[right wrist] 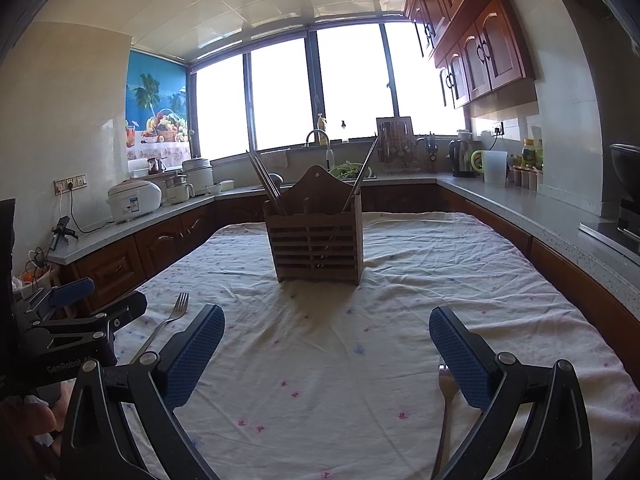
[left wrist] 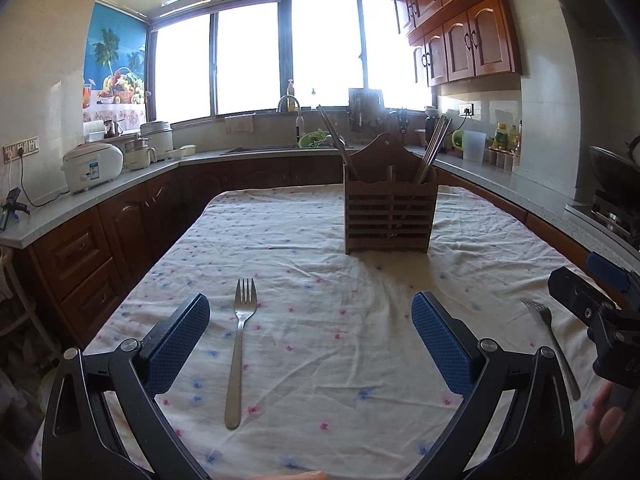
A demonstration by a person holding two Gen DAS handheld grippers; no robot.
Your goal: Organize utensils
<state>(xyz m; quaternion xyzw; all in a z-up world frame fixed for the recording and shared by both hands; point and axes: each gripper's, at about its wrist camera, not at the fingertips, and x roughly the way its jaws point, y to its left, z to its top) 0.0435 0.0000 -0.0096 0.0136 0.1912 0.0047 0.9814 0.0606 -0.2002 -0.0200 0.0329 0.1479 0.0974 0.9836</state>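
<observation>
A wooden slatted utensil holder (left wrist: 390, 216) stands on the table's far middle, with chopsticks (left wrist: 432, 148) leaning out of it; it also shows in the right wrist view (right wrist: 318, 240). A metal fork (left wrist: 239, 348) lies on the cloth between my open left gripper's (left wrist: 310, 344) fingers, nearer the left one. A second fork (left wrist: 550, 340) lies to the right, beside the right gripper's body (left wrist: 592, 308). My right gripper (right wrist: 326, 356) is open and empty; the second fork (right wrist: 446, 420) lies partly hidden under its right finger. The first fork (right wrist: 166, 324) is at its left.
A floral white cloth (left wrist: 320, 240) covers the table. Kitchen counters wrap around it, with a rice cooker (left wrist: 92, 166), a sink and faucet (left wrist: 289, 104), and jars (left wrist: 504, 140) at the right. The left gripper's body (right wrist: 76, 328) shows at the left edge.
</observation>
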